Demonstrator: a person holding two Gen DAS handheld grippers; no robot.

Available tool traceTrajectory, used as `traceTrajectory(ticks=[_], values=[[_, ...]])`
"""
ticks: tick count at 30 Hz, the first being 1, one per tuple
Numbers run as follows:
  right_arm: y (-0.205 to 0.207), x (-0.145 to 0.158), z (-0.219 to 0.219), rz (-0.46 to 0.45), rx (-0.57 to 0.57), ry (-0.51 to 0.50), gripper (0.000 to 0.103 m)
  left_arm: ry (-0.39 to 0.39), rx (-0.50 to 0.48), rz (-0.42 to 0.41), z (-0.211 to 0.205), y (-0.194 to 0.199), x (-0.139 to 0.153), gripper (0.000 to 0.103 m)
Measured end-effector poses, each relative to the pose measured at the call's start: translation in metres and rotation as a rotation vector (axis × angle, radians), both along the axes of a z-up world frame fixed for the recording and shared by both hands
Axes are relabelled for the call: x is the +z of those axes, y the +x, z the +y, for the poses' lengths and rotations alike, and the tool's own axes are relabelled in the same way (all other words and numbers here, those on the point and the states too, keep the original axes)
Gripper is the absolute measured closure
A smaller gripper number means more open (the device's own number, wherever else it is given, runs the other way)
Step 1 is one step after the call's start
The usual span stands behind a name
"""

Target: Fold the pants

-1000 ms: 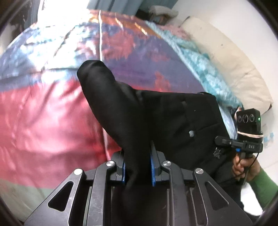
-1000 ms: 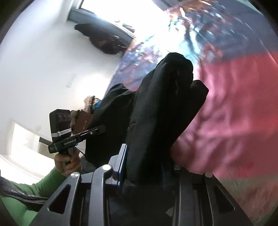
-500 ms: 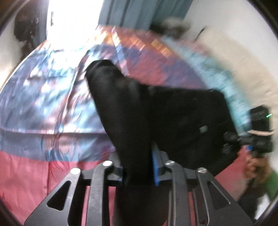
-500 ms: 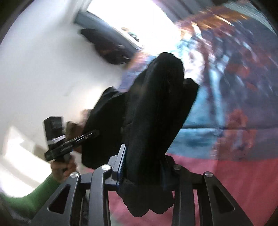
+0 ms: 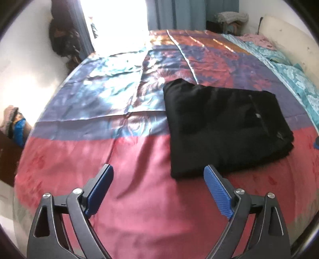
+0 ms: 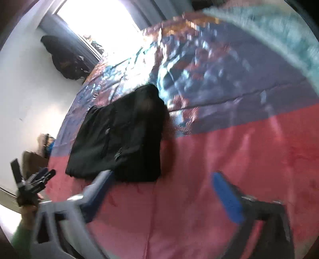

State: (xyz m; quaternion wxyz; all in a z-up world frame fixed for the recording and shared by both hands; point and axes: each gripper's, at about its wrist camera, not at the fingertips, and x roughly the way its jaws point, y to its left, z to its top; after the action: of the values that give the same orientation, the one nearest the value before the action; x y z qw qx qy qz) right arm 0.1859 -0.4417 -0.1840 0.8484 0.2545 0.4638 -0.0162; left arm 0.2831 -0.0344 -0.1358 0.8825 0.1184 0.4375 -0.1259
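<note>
Left gripper [image 5: 158,179] spread wide, empty, level above the bedspread [image 5: 123,199]; folded pants [image 5: 225,127] at two o'clock. Right gripper [image 6: 163,183] tilted, blurred, also spread; pants [image 6: 123,139] at eleven o'clock. Only there: left hand [image 6: 28,201] at eight o'clock.

Bed [image 5: 127,201] with glossy red, blue and orange patterned cover; bright overexposed window [image 5: 113,24] behind, flanked by blue curtains [image 5: 191,14]; white walls [image 5: 24,65]; cream headboard [image 5: 289,37] at right.
</note>
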Motion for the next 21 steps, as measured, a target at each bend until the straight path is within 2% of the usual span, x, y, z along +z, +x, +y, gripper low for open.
traceTrajectory(ticks=[4, 6, 10, 16, 21], values=[[-0.047, 0.040, 0.045, 0.004, -0.035, -0.218, 0.000, 0.015, 0.036, -0.001, -0.010, -0.044, 0.017, 0.006], [-0.069, 0.053, 0.073, -0.029, -0.059, -0.279, 0.000, -0.006, 0.031, 0.005, -0.013, -0.068, 0.026, 0.006], [-0.113, 0.065, 0.120, -0.038, -0.064, -0.301, 0.000, -0.011, 0.051, -0.008, -0.011, -0.106, 0.043, 0.005], [-0.146, 0.079, 0.174, -0.035, -0.013, -0.401, 0.000, 0.017, 0.095, -0.078, 0.004, -0.150, 0.064, 0.005], [-0.162, 0.100, 0.194, -0.039, -0.006, -0.452, 0.000, -0.017, 0.091, -0.049, 0.009, -0.165, 0.072, 0.005]])
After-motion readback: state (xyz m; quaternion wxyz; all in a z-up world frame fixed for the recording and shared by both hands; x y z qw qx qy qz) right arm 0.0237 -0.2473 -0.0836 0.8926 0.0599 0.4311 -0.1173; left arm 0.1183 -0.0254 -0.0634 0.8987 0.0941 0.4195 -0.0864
